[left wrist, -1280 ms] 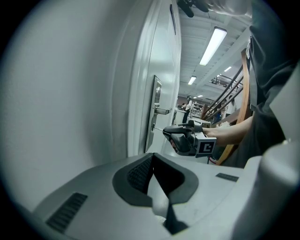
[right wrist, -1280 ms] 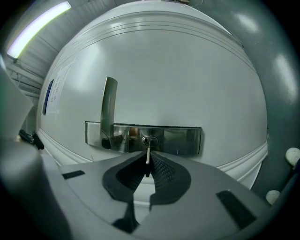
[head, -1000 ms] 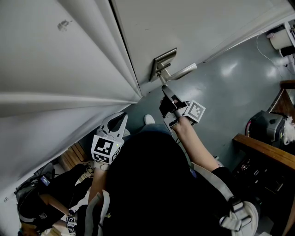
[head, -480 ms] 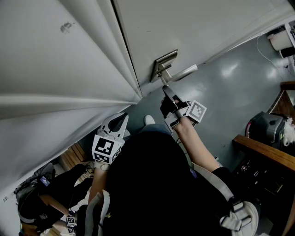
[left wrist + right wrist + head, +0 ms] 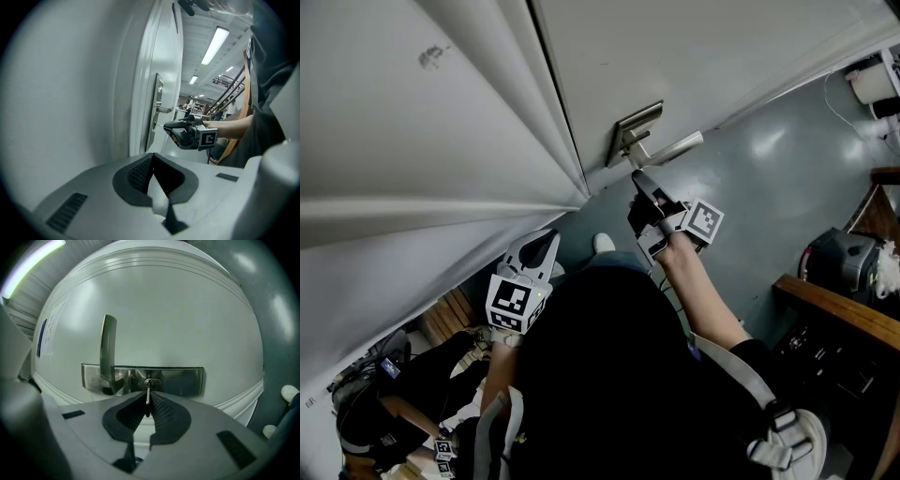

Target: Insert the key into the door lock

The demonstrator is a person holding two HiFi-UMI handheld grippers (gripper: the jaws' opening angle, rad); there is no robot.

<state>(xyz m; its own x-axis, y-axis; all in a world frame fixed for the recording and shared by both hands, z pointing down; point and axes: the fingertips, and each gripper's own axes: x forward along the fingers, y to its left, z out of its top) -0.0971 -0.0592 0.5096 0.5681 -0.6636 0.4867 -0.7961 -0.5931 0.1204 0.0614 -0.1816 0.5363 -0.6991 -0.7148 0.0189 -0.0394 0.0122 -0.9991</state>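
The white door (image 5: pixel 703 47) carries a steel lock plate (image 5: pixel 634 131) with a lever handle (image 5: pixel 675 148). My right gripper (image 5: pixel 637 176) is raised just below the plate, shut on a thin silver key (image 5: pixel 147 398). In the right gripper view the key's tip meets the round keyhole (image 5: pixel 149 382) in the lock plate (image 5: pixel 187 380), beside the handle (image 5: pixel 108 350). My left gripper (image 5: pixel 551 240) hangs lower by the door frame, shut with nothing in it. The left gripper view looks over the left gripper (image 5: pixel 152 161) at the right gripper (image 5: pixel 190 136) by the lock plate (image 5: pixel 158 105).
Grey-blue floor (image 5: pixel 769 178) lies right of the door. A wooden bench (image 5: pixel 834 302) and a dark bag (image 5: pixel 842 258) stand at the right edge. A black backpack (image 5: pixel 375 403) lies at lower left. A shoe tip (image 5: pixel 603 243) shows between the grippers.
The right gripper has edged slightly up and right, bringing the key nearer the lock plate. The left gripper has stayed put.
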